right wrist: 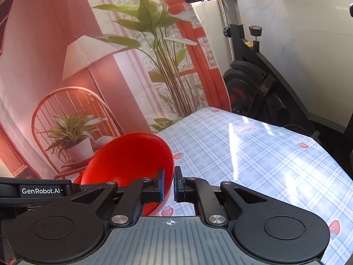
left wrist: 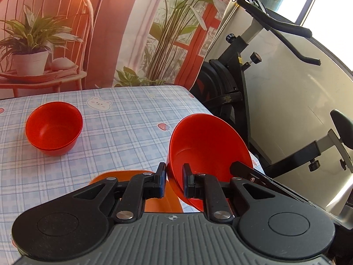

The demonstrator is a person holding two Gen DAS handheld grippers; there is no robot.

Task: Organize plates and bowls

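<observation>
- The left gripper (left wrist: 174, 181) has its two black fingers squeezed on the rim of a red bowl (left wrist: 207, 145). One finger is inside the bowl and one is outside.
- The right gripper (right wrist: 169, 184) pinches the other side of the same red bowl (right wrist: 128, 156). Its fingers are very close together, with only the thin rim between them.
- So both grippers hold one bowl, one on each side.
- The bowl is tipped up on its side. Its open part faces the left camera.
- The bowl is up in the air above the table (left wrist: 123, 119), near the table's right edge in the left view.
- The right gripper's black arm (left wrist: 253, 174) peeks in behind the bowl in the left view.
- The left gripper's side, with white letters on it (right wrist: 40, 191), shows at the left edge of the right view.
- A second red bowl (left wrist: 54, 128) sits flat on the table, well apart from the held one. It may be two bowls stacked, since a line runs round near its bottom, but it is hard to be sure.
- An orange plate (left wrist: 158, 201) lies on the table under the left gripper. The gripper hides most of it.
- The table has a blue checked cloth with little bears and strawberries.
- Behind the table hangs a big picture cloth (right wrist: 110, 66) with plants, a lamp and a chair.
- A black exercise bike (left wrist: 238, 84) stands beside the table.
</observation>
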